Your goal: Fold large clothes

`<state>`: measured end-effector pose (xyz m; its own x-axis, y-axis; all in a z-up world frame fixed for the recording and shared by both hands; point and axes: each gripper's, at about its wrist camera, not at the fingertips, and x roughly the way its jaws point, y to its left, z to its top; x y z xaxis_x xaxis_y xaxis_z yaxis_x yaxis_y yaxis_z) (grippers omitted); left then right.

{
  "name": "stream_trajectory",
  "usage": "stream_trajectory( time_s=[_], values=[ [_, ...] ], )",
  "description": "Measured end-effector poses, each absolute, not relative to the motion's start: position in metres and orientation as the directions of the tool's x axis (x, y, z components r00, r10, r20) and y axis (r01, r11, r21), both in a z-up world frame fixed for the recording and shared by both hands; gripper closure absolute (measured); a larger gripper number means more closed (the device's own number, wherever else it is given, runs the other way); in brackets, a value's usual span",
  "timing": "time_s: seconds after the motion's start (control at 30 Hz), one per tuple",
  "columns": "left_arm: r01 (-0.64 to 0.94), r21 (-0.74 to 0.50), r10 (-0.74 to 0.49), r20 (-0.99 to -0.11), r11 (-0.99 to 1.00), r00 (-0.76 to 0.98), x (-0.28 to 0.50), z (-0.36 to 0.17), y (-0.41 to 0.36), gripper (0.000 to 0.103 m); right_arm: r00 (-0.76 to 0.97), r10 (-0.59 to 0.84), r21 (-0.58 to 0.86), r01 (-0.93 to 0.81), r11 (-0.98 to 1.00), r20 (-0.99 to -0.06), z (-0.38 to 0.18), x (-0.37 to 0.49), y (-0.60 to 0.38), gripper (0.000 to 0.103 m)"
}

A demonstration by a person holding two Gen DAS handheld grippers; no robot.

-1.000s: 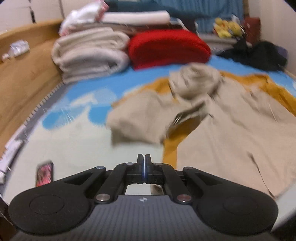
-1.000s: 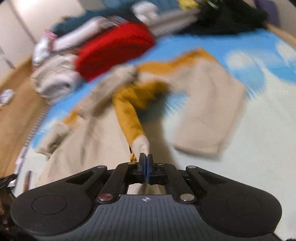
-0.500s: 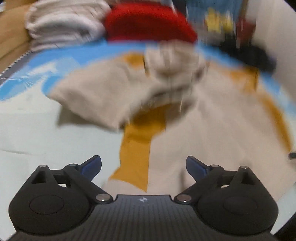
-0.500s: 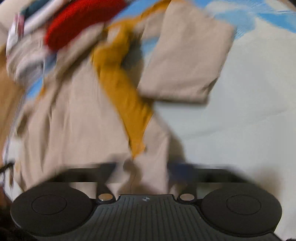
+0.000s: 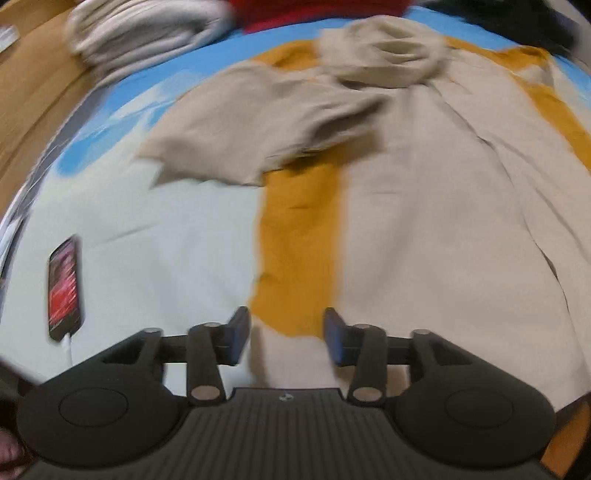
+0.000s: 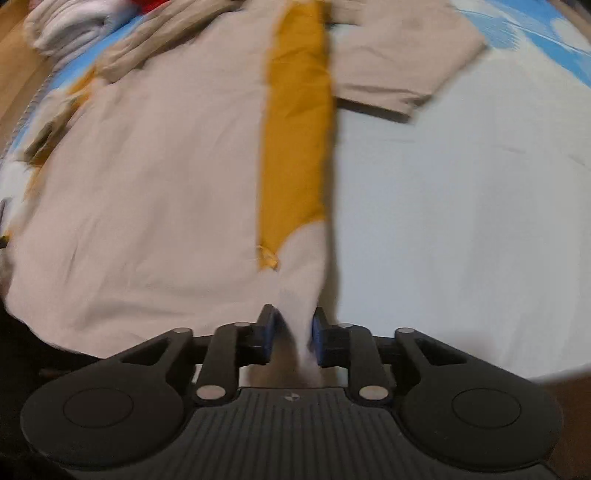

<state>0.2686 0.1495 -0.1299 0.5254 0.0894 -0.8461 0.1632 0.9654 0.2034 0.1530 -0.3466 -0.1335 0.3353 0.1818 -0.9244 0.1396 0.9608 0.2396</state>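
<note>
Hoodie (image 5: 424, 206) lies spread flat on the bed (image 5: 166, 258), beige with a mustard stripe (image 5: 299, 236) running along its side edge, hood (image 5: 384, 55) bunched at the far end. Short sleeve (image 5: 258, 125) sticks out over the blue-and-white sheet.

Left tongs (image 5: 287, 338): jaws apart and closing, blue pads on either side of the hem corner where the stripe ends. Cloth sits in the gap but the pads don't press it, so no grip.

Right tongs (image 6: 291, 334): jaws narrowly apart and opening. A beige fold of the hem (image 6: 299, 295) stands up between the pads, close to both. Blurred, but a thin gap shows each side, so it reads as let go. In this view the stripe (image 6: 295, 122) runs straight away from the tongs, with the sleeve (image 6: 402, 62) to its right and the body of the hoodie (image 6: 140, 192) to its left.

Both tongs point steeply down at the near hem.

Also on the bed: phone (image 5: 64, 288) with lit screen and white cable, lying on the sheet left of the left tongs, well apart from the hoodie. Stack of folded pale blankets (image 5: 144, 33) and something red (image 5: 317, 14) beyond the hood. Wooden floor (image 5: 33, 96) at far left. Both views are motion-blurred
</note>
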Motion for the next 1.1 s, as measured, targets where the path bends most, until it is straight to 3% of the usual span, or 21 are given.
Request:
stream_trajectory(
  time_s=[0.03,0.07,0.13,0.2,0.27,0.37,0.5,0.53,0.57,0.6,0.63,0.77,0.83,0.87,0.9,0.93,0.97,1.0,1.1],
  values=[
    [0.128,0.162,0.064,-0.828,0.978,0.556,0.27,-0.122,0.157,0.02,0.398,0.199,0.288,0.177,0.941,-0.895,-0.125,0.154,-0.36,0.066],
    [0.083,0.127,0.05,-0.79,0.988,0.612,0.271,-0.112,0.164,0.014,0.457,0.199,0.328,0.223,0.918,-0.867,-0.116,0.158,-0.375,0.044],
    [0.018,0.092,0.054,-0.714,0.996,0.698,0.277,-0.097,0.171,0.012,0.579,0.131,0.368,0.314,0.875,-0.805,-0.1,0.176,-0.405,0.025],
    [-0.032,0.078,0.077,-0.69,0.996,0.72,0.295,-0.089,0.168,0.012,0.651,0.038,0.332,0.336,0.882,-0.758,-0.096,0.204,-0.423,0.026],
    [-0.07,0.055,0.089,-0.687,0.996,0.721,0.318,-0.084,0.16,0.012,0.666,-0.038,0.195,0.272,0.942,-0.745,-0.106,0.243,-0.427,0.028],
    [-0.102,0.046,0.104,-0.703,0.994,0.703,0.34,-0.084,0.151,0.012,0.567,-0.034,0.008,0.072,0.997,-0.823,-0.142,0.295,-0.417,0.035],
    [-0.123,0.056,0.126,-0.721,0.991,0.682,0.36,-0.091,0.147,0.012,0.505,-0.013,-0.122,-0.185,0.975,-0.863,-0.178,0.313,-0.389,0.033],
    [-0.133,0.067,0.14,-0.726,0.989,0.674,0.367,-0.098,0.147,0.012,0.531,0.004,-0.121,-0.201,0.972,-0.847,-0.179,0.315,-0.388,0.041],
    [-0.149,0.077,0.157,-0.73,0.986,0.665,0.374,-0.103,0.146,0.012,0.543,0.04,-0.084,-0.203,0.976,-0.839,-0.176,0.319,-0.391,0.079],
    [-0.16,0.08,0.167,-0.735,0.984,0.657,0.38,-0.107,0.145,0.012,0.55,0.038,-0.07,-0.175,0.982,-0.834,-0.173,0.325,-0.397,0.083],
    [-0.17,0.083,0.175,-0.739,0.982,0.65,0.386,-0.109,0.144,0.012,0.543,0.071,-0.012,-0.148,0.989,-0.836,-0.167,0.33,-0.408,0.097],
    [-0.212,0.118,0.23,-0.725,0.97,0.649,0.41,-0.111,0.139,0.012,0.685,0.042,0.017,-0.044,0.999,-0.727,-0.104,0.344,-0.461,0.102],
    [-0.233,0.13,0.254,-0.713,0.964,0.654,0.42,-0.109,0.139,0.012,0.768,-0.095,0.016,0.136,0.991,-0.633,-0.064,0.36,-0.517,0.103],
    [-0.244,0.137,0.268,-0.705,0.96,0.657,0.425,-0.106,0.14,0.012,0.757,-0.287,-0.019,0.342,0.939,-0.587,-0.045,0.372,-0.557,0.102],
    [-0.258,0.146,0.285,-0.696,0.955,0.659,0.429,-0.105,0.14,0.012,0.67,-0.501,-0.06,0.566,0.822,-0.548,-0.031,0.383,-0.597,0.101],
    [-0.273,0.153,0.301,-0.687,0.95,0.661,0.433,-0.103,0.141,0.012,0.532,-0.67,-0.086,0.747,0.66,-0.517,-0.02,0.388,-0.633,0.087],
    [-0.283,0.151,0.307,-0.681,0.947,0.665,0.435,-0.1,0.144,0.012,0.413,-0.757,-0.096,0.846,0.525,-0.506,-0.014,0.39,-0.659,0.061],
    [-0.292,0.142,0.308,-0.676,0.946,0.669,0.436,-0.098,0.146,0.012,0.368,-0.779,-0.084,0.879,0.47,-0.507,-0.009,0.388,-0.676,0.052],
    [-0.289,0.094,0.275,-0.674,0.953,0.686,0.437,-0.093,0.158,0.011,0.572,-0.654,0.069,0.776,0.627,-0.495,-0.014,0.369,-0.667,0.037]
  ],
)
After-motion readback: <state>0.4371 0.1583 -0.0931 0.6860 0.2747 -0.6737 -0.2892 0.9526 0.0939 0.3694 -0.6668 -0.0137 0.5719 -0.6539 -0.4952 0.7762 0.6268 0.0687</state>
